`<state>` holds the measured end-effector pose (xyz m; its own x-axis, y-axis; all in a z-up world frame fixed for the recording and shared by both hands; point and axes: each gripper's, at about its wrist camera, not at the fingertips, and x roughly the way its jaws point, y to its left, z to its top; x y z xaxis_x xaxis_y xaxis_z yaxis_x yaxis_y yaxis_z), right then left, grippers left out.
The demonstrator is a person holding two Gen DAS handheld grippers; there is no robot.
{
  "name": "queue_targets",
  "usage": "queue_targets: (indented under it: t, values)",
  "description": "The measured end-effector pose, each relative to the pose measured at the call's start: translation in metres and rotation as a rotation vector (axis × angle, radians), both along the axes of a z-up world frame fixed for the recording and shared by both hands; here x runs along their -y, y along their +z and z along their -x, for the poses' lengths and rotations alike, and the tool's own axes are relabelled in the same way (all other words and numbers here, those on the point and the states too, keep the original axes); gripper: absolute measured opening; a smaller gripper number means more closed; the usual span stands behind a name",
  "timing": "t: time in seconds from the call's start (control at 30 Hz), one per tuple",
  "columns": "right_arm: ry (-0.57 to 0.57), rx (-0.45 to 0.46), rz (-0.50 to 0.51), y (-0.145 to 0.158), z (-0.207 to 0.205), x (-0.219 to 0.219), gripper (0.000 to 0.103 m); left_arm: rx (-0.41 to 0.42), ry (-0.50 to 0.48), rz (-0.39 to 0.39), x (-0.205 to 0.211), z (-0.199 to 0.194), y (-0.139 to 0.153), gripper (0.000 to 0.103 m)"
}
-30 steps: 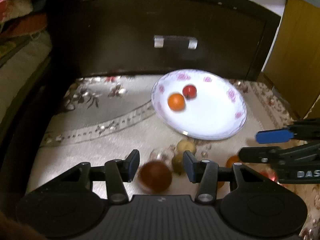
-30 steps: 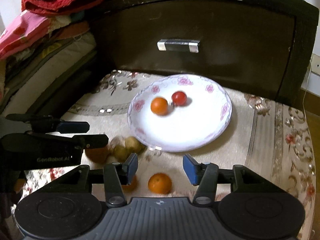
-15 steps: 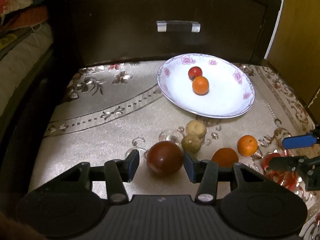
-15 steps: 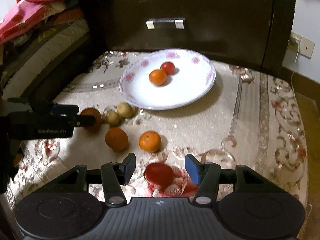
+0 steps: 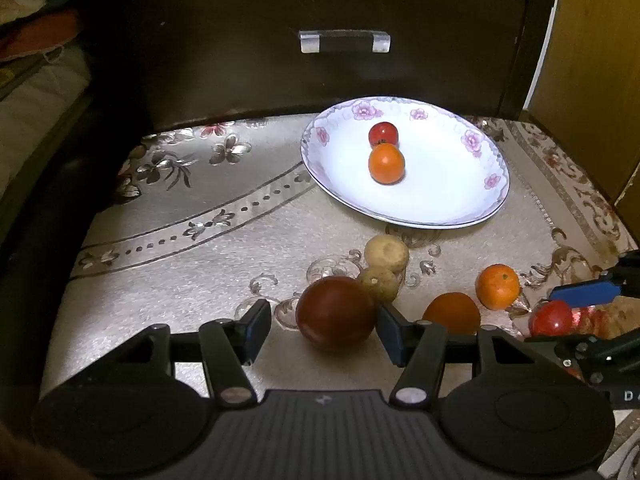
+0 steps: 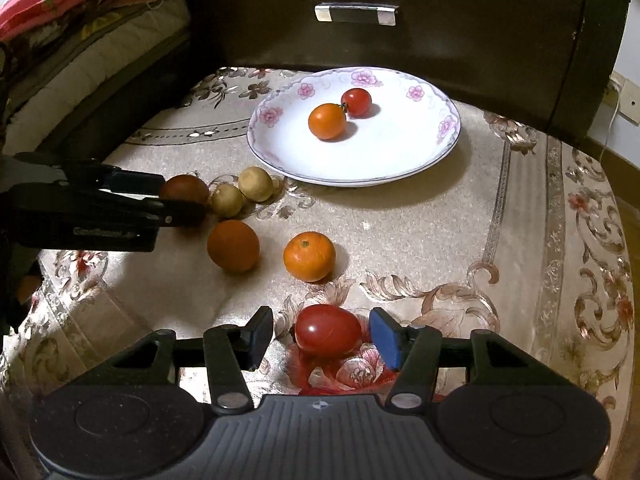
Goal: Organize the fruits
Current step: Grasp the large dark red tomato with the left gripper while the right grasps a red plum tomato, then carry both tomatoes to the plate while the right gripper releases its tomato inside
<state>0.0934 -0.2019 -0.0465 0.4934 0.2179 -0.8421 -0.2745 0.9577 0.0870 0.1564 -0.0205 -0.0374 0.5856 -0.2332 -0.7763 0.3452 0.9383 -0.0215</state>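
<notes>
A white flowered plate (image 5: 472, 204) (image 6: 384, 168) holds an orange fruit (image 5: 386, 163) (image 6: 327, 121) and a small red tomato (image 5: 383, 133) (image 6: 356, 101). My left gripper (image 5: 322, 328) is open around a dark red fruit (image 5: 336, 312) (image 6: 185, 191) on the cloth. My right gripper (image 6: 322, 338) is open around a red tomato (image 6: 328, 330) (image 5: 551, 317) on the cloth. Between them lie two tan fruits (image 5: 386, 254) (image 6: 256, 183), a dark orange (image 5: 452, 313) (image 6: 233, 245) and a mandarin (image 5: 498, 286) (image 6: 309, 256).
A dark wooden chair back (image 5: 344, 40) with a metal handle (image 6: 356, 13) rises behind the plate. Folded bedding (image 6: 60, 40) lies to the left. A wooden cabinet (image 5: 592, 80) stands at the right. The patterned cushion (image 6: 560, 240) drops off at its edges.
Both grippers have drawn back and lowered. The left one now brackets the dark red fruit, the right one brackets the red tomato. Both stay open.
</notes>
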Motion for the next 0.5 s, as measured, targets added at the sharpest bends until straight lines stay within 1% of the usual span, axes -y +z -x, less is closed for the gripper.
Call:
queue_targets:
  t: [0.1, 0.37, 0.4, 0.5]
  values:
    - [0.009, 0.006, 0.028, -0.0005, 0.0018, -0.0033, 0.048, -0.005, -0.001, -0.009, 0.0035, -0.0021, -0.0043, 0.063]
    - [0.008, 0.000, 0.023, 0.0002, 0.0022, -0.0015, 0.047, 0.005, -0.008, -0.027, 0.0077, -0.0041, -0.0083, 0.063]
    - [0.010, 0.000, 0.024, 0.0002, 0.0023, -0.0017, 0.047, 0.005, -0.006, -0.028, 0.0075, -0.0046, -0.0088, 0.062]
    - [0.011, 0.002, 0.025, 0.0002, 0.0031, -0.0019, 0.047, 0.000, 0.001, -0.014, 0.0063, -0.0062, -0.0092, 0.053]
